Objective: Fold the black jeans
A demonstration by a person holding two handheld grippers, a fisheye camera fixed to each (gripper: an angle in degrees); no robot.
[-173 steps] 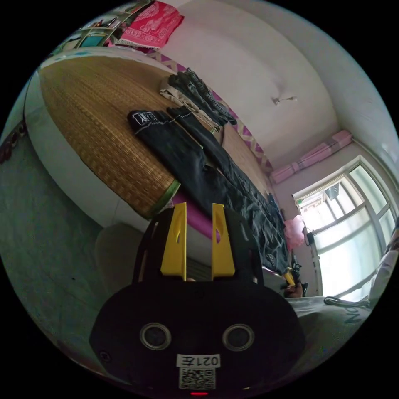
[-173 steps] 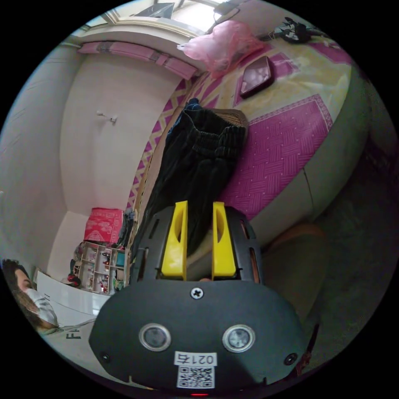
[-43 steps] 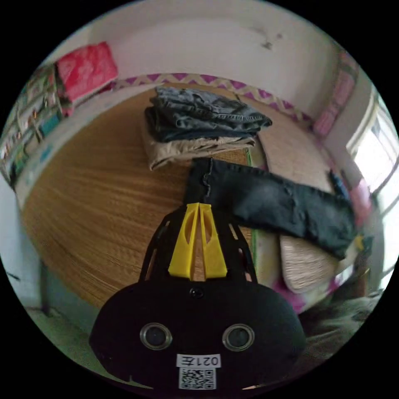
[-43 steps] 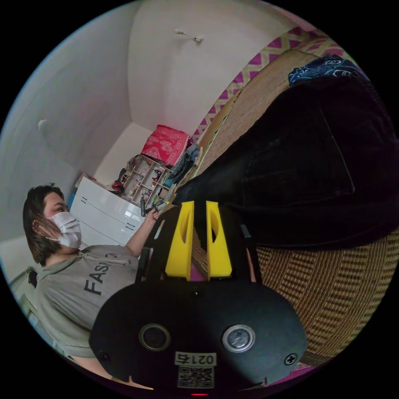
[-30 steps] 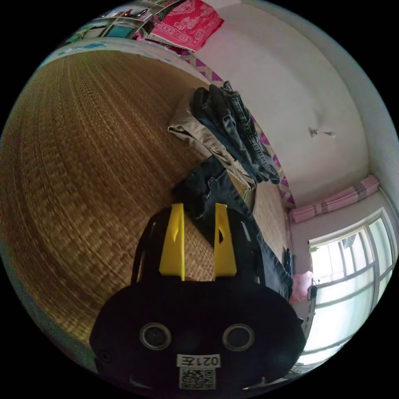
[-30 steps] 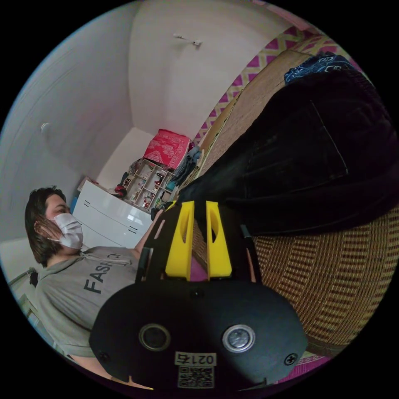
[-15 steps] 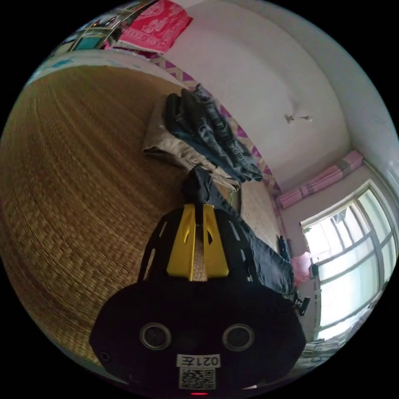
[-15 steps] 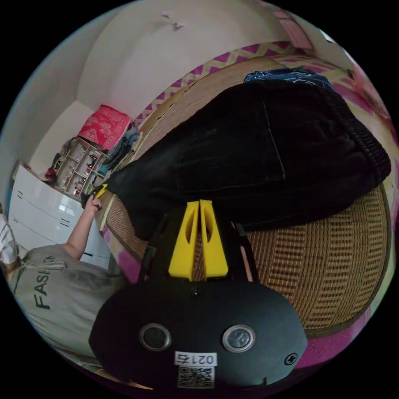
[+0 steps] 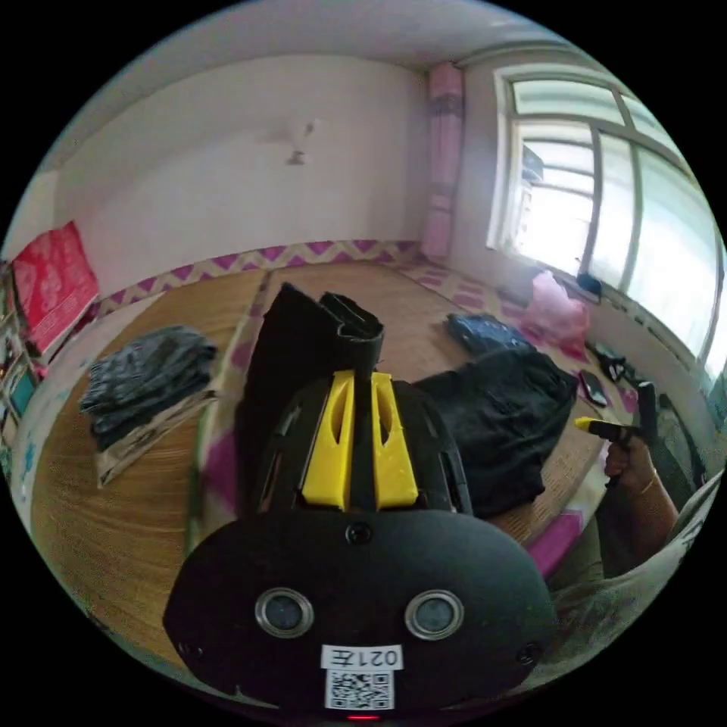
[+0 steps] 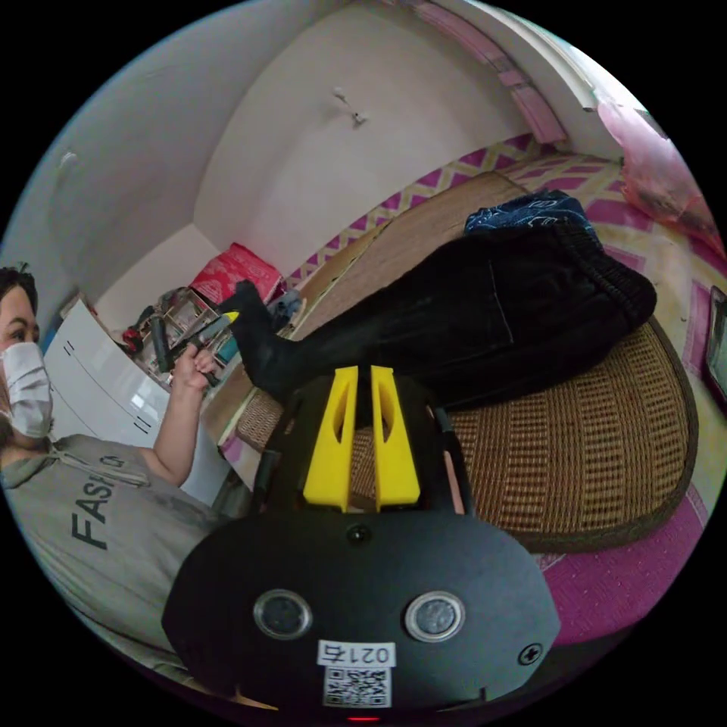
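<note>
Black jeans (image 9: 318,341) hem pinched by left gripper (image 9: 360,379).

- You're in a home bedroom: woven-mat bed (image 9: 136,485) underfoot, folded clothes pile (image 9: 144,379) at 9 o'clock.
- Big window (image 9: 606,227) at 2 o'clock, cluttered shelf (image 10: 163,322) behind you.

The jeans (image 9: 485,424) are spread on the mat (image 9: 121,522) of the bed, ahead of the left gripper (image 9: 361,379); a stack of folded clothes (image 9: 144,382) is set to the gripper's left.
</note>
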